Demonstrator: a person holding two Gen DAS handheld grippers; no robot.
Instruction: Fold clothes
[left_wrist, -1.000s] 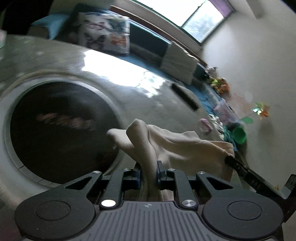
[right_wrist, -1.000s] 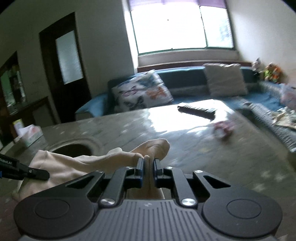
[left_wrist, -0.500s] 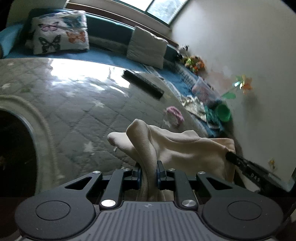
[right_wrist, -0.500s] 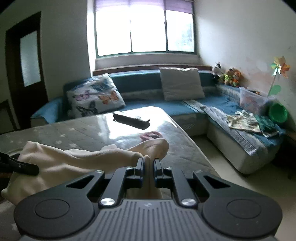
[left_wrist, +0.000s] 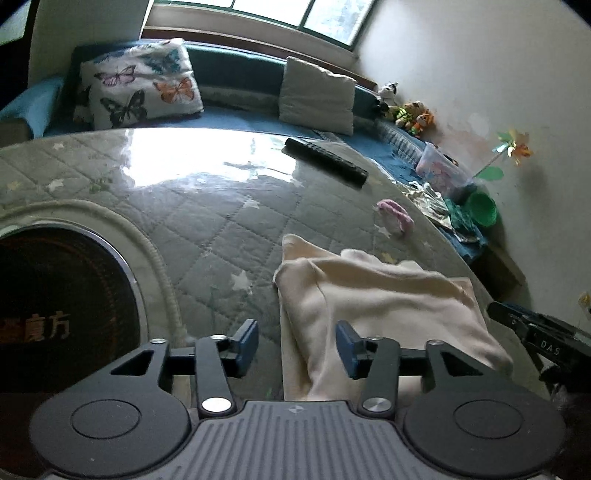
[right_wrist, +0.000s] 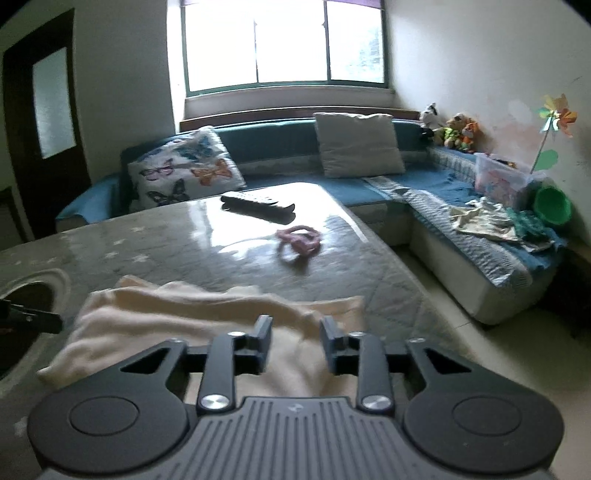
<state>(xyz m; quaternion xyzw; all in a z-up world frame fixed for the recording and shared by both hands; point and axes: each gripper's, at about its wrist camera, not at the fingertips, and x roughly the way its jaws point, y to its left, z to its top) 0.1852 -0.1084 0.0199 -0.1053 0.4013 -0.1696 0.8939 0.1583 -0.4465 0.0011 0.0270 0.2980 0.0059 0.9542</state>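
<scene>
We see both hand-held grippers, left hand-held gripper and right hand-held gripper, spread wide, holding nothing, cream garment lying folded on the quilted surface.

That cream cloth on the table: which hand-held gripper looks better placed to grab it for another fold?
Probably the right hand-held gripper: its open fingers sit directly over the cream fabric garment. The left hand-held gripper, also open, straddles only the edge.
</scene>
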